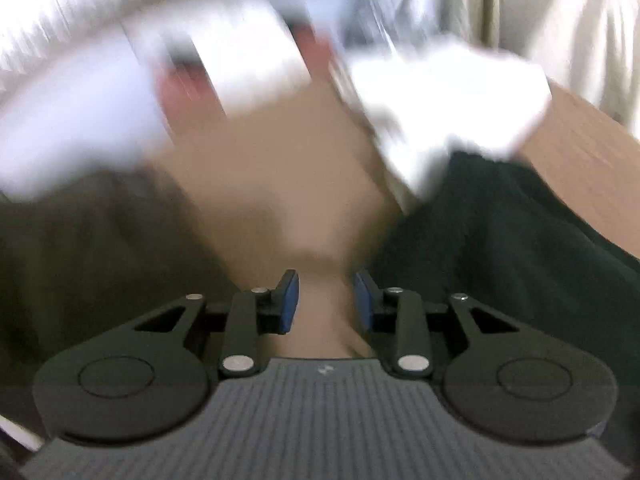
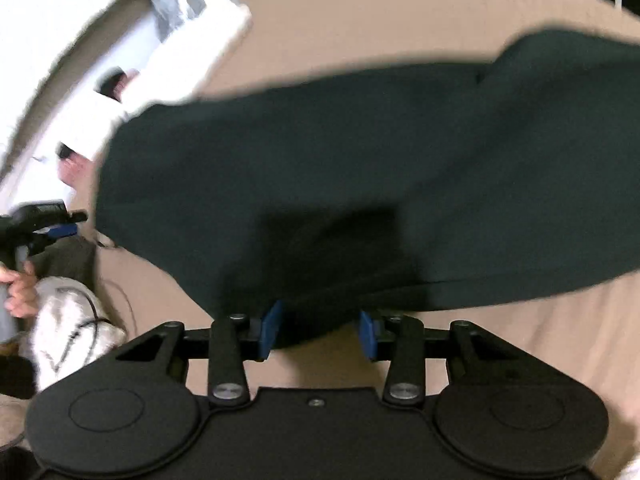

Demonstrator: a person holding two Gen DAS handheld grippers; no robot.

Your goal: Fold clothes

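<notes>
Right gripper (image 2: 318, 330): jaws parted, dark green garment (image 2: 360, 168) hem between pads, grip unclear | Left gripper (image 1: 327, 300): parted, empty | Garment: centre frame on tan surface (image 2: 360, 20), just ahead of fingers.

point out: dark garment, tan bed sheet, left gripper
dark garment (image 2: 360, 168): right wrist view, middle of the cloth.
tan bed sheet (image 2: 360, 28): right wrist view, bare stretch beyond the garment.
left gripper (image 1: 326, 300): left wrist view, midway between the blue fingertips, nothing between them.
</notes>
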